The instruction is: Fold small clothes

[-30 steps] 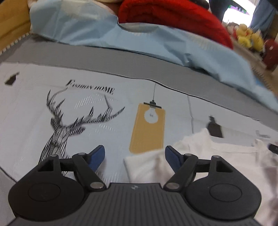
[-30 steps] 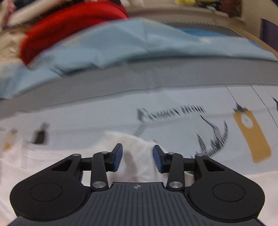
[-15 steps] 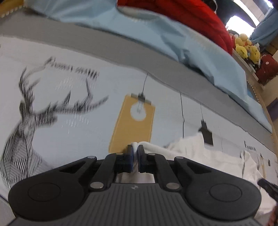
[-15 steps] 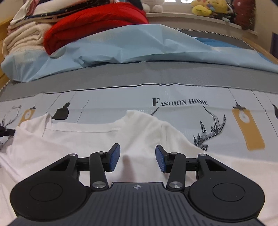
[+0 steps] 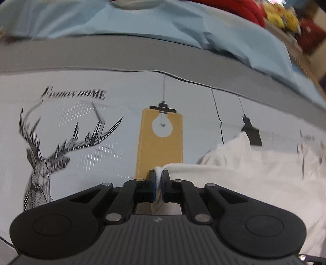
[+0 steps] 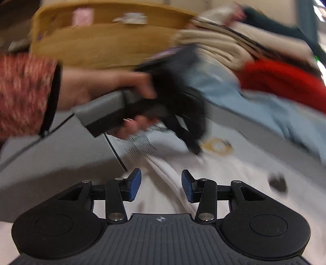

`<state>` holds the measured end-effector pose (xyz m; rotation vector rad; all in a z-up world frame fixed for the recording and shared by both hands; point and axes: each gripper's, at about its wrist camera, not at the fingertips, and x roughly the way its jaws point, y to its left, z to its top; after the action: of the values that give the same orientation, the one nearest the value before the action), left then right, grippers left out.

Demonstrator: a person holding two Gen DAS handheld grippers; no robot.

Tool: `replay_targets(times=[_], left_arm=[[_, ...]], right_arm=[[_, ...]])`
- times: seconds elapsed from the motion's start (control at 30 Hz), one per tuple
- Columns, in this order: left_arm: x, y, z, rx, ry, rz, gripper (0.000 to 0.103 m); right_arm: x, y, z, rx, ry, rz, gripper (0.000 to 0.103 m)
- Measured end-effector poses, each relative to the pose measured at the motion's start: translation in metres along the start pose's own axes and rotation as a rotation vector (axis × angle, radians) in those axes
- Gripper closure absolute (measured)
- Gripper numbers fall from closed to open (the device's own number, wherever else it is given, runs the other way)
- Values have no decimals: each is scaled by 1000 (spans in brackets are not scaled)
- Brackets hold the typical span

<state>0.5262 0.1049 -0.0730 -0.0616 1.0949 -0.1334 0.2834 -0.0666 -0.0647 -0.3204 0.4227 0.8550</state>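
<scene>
A small white garment [image 5: 254, 175] lies on the printed bed sheet [image 5: 91, 142]. My left gripper [image 5: 159, 176] is shut on a hemmed corner of it, at the garment's left end. In the right wrist view the same white garment [image 6: 224, 173] spreads under my right gripper [image 6: 161, 183], which is open with a hem ridge running between its blue pads [image 6: 134, 183]. The left gripper [image 6: 193, 146], held in a hand [image 6: 97, 87], shows beyond it, blurred, its tips at the garment's far edge.
A light blue cover [image 5: 163, 26] and a red blanket [image 6: 281, 81] lie along the far side of the bed. A stack of folded beige cloth [image 6: 224, 46] sits against a wooden headboard [image 6: 101, 40]. Yellow plush toys [image 5: 283, 14] are at the far right.
My left gripper closed on the garment's corner and keeps hold of it. My right gripper stayed open and swung left, so it now faces the left hand and the headboard.
</scene>
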Motion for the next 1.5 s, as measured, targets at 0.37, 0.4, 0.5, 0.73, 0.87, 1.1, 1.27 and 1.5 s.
replay_targets(times=[0.37, 0.4, 0.5, 0.73, 0.87, 1.1, 1.27, 1.5], left_arm=[[4, 11, 1, -59, -28, -8, 98], [4, 13, 0, -82, -35, -14, 97], [-3, 15, -3, -104, -73, 19, 75], [-64, 31, -54, -124, -137, 50, 17], [-82, 30, -112, -103, -67, 34, 17], [-133, 2, -224, -134, -6, 15, 17], [-152, -9, -305, -106, 86, -23, 17], [-178, -17, -361, -82, 92, -63, 11]], right_arm=[[48, 40, -15, -175, 95, 72, 100], [49, 37, -17, -149, 99, 76, 100], [46, 31, -17, -83, 94, 101, 95], [-60, 5, -13, 225, 29, 113, 48], [-157, -5, -40, 301, 43, -59, 45], [-277, 6, -95, 588, 207, -446, 39], [-332, 31, -167, 831, 276, -520, 38], [-367, 43, -212, 953, 356, -465, 38]])
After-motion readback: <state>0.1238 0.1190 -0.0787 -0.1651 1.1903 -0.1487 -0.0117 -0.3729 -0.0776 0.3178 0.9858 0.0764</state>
